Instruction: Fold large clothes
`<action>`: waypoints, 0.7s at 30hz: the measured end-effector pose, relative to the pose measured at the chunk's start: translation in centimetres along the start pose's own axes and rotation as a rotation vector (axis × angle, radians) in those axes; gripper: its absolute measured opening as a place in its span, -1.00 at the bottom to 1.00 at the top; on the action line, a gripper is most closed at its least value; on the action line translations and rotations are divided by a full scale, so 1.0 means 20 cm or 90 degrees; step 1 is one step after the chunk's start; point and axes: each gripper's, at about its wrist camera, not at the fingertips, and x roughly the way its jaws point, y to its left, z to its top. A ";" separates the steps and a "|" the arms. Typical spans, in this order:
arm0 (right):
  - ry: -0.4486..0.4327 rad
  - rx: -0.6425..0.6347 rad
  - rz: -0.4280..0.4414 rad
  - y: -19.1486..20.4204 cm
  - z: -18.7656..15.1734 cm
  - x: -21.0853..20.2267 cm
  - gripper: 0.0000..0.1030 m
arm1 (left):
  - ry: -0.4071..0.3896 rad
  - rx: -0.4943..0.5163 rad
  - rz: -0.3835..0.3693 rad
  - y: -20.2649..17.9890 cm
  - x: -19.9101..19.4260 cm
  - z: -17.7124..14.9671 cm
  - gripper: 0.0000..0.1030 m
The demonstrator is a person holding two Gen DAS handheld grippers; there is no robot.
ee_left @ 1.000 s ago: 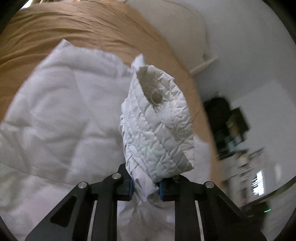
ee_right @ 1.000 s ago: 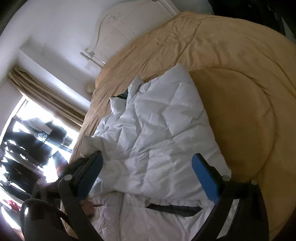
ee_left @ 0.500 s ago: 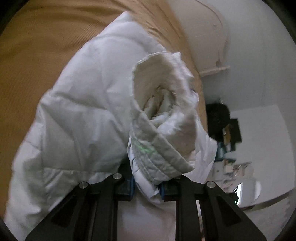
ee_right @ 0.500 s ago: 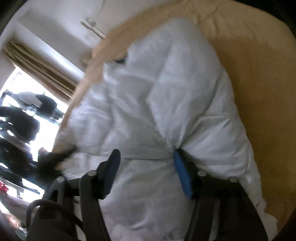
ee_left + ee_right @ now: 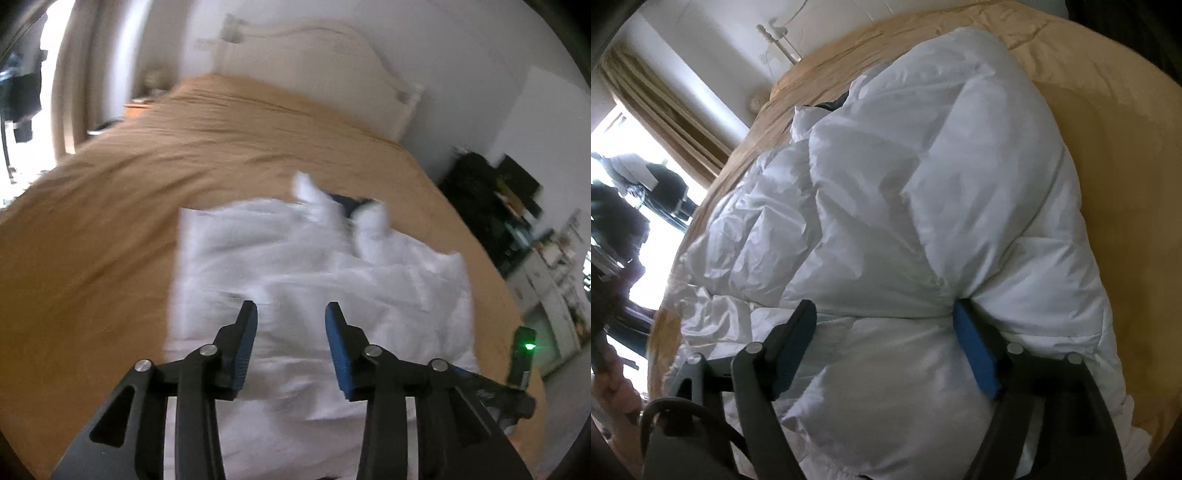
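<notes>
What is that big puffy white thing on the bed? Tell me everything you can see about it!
It is a white puffy jacket, quilted in stitched panels, with smooth, slightly shiny fabric. It lies folded on the tan bedspread, collar end toward the headboard, where dark lining peeks out. The right tool is open, its blue pads pressing against the padded fabric on both sides. The left tool is open above it, holding nothing. The left view is blurry, so fine details there are unclear.

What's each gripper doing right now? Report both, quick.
Left gripper: open, holding nothing, above the white puffy quilted jacket.
Right gripper: open, pressed into the jacket, not clamped on it.
</notes>
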 end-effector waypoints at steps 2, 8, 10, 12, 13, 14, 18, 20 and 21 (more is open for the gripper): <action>-0.002 -0.018 -0.022 0.03 -0.01 0.00 0.50 | 0.025 0.017 0.002 -0.07 0.12 -0.03 -0.09; -0.029 0.002 0.008 0.04 0.07 -0.16 0.51 | 0.100 0.007 0.091 0.01 0.50 -0.22 -0.12; -0.055 -0.003 0.008 0.07 0.16 -0.23 0.51 | 0.096 0.032 0.102 -0.02 0.49 -0.21 -0.12; -0.075 -0.010 -0.012 0.09 0.28 -0.26 0.49 | 0.100 0.028 0.101 -0.02 0.51 -0.21 -0.12; -0.084 -0.016 -0.027 0.10 0.36 -0.25 0.47 | 0.100 0.021 0.097 -0.01 0.51 -0.21 -0.12; -0.085 -0.018 -0.047 0.11 0.44 -0.22 0.45 | 0.100 0.017 0.093 0.00 0.50 -0.20 -0.12; -0.047 -0.002 -0.120 0.03 0.68 0.01 0.33 | 0.102 0.026 0.088 0.01 0.54 -0.21 -0.12; -0.013 0.032 -0.159 -0.05 0.77 0.16 0.33 | 0.102 0.026 0.086 0.01 0.53 -0.22 -0.11; 0.003 0.049 -0.164 -0.10 0.81 0.21 0.32 | 0.101 0.026 0.085 0.02 0.52 -0.22 -0.11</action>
